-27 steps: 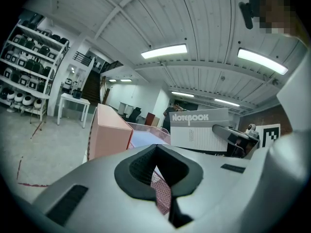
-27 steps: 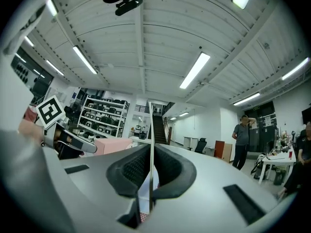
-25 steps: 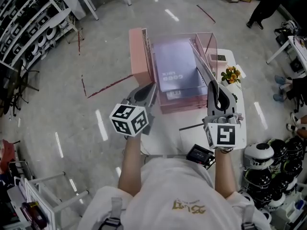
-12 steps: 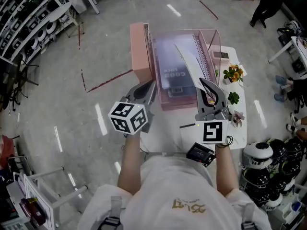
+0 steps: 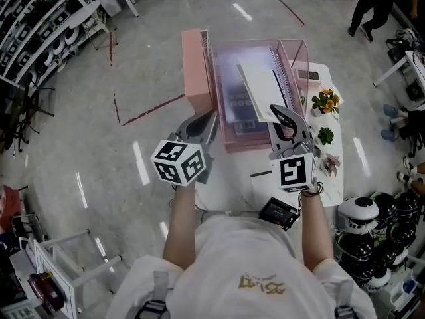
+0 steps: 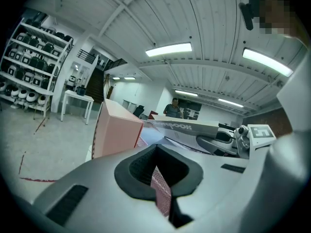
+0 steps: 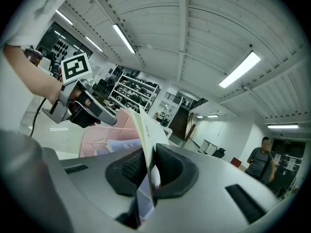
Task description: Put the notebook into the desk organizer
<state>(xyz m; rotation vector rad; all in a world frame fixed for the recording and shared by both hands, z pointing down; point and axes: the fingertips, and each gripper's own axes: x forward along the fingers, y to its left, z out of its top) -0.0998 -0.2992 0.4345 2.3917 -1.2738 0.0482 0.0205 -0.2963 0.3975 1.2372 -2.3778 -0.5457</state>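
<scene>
1. Head view. The pink organizer (image 5: 196,72) stands on a white table (image 5: 332,178) with its open top up. The left gripper (image 5: 211,118) sits at its near-left corner, probably to keep the box from sliding as the book goes in.
2. Head view. The notebook (image 5: 262,88), spiral-bound with a white cover, slants over the right half of the organizer. Its near edge is in the right gripper (image 5: 279,111) and its far end dips toward the inside. A purple pad (image 5: 232,78) already lies in there. I cannot tell whether the notebook rests on anything yet.
3. Left gripper view. The tongs are pressed together on a thin pink latticed sheet, which I read as the organizer wall (image 6: 116,130). The pinch is at the rim, so the opening stays free. The notebook (image 6: 194,129) shows beyond as a pale slab, with the other gripper behind it.
4. Right gripper view. The notebook edge (image 7: 145,130) runs straight between the pads (image 7: 127,168), and pages fan out below. The tongs have just been opening a little, yet the cover looks caught between them. They pinch it lightly.
5. Judgement. The edge grip lets the book hang and slide in far end first. The insertion looks mostly done, and letting go is what remains. If the grip gives early, the book could tip against the clear wall.
</scene>
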